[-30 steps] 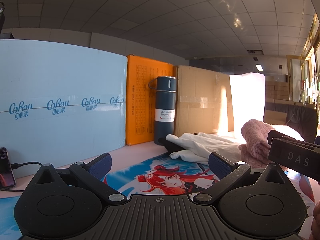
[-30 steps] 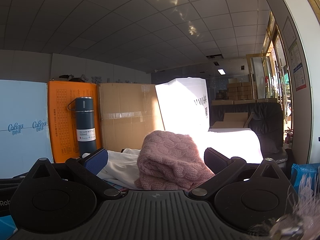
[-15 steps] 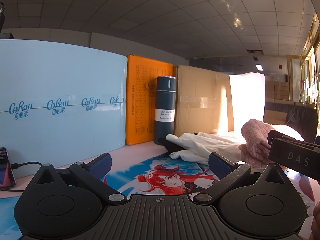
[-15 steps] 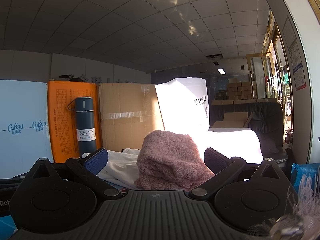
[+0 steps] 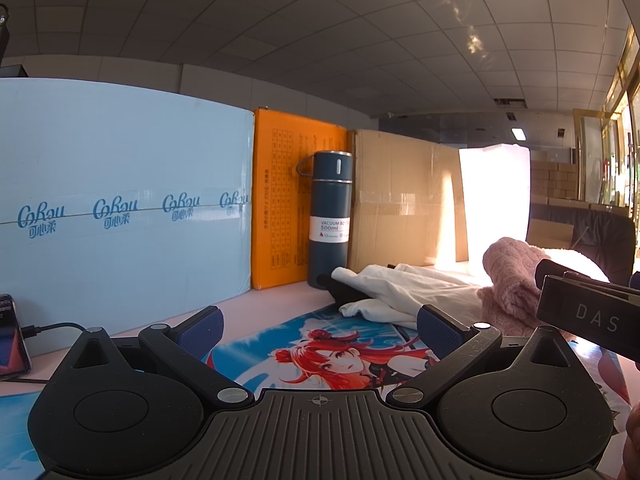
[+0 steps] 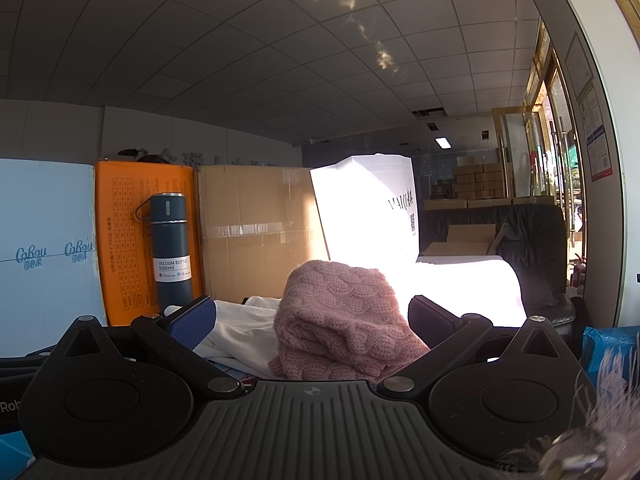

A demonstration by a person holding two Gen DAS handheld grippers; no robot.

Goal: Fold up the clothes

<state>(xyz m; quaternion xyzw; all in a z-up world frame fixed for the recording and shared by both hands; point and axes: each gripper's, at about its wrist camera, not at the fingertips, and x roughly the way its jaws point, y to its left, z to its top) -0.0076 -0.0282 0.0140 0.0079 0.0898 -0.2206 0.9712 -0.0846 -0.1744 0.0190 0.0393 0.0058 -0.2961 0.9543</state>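
A pink knitted sweater [image 6: 344,320] lies bunched on the table straight ahead of my right gripper [image 6: 312,316], which is open and empty. A crumpled white garment [image 5: 412,292] lies to the sweater's left, and it also shows in the right wrist view [image 6: 244,328]. The sweater shows at the right of the left wrist view [image 5: 512,280]. My left gripper [image 5: 320,326] is open and empty, low over an anime-print mat [image 5: 340,356], short of the white garment. The right gripper's body [image 5: 588,316] juts in from the right.
A dark blue vacuum bottle [image 5: 330,216] stands at the back against an orange box [image 5: 280,200], between a light blue box [image 5: 120,208] and a cardboard box [image 5: 404,200]. A white bag [image 6: 372,208] stands behind the sweater. A phone with a cable [image 5: 12,336] lies at far left.
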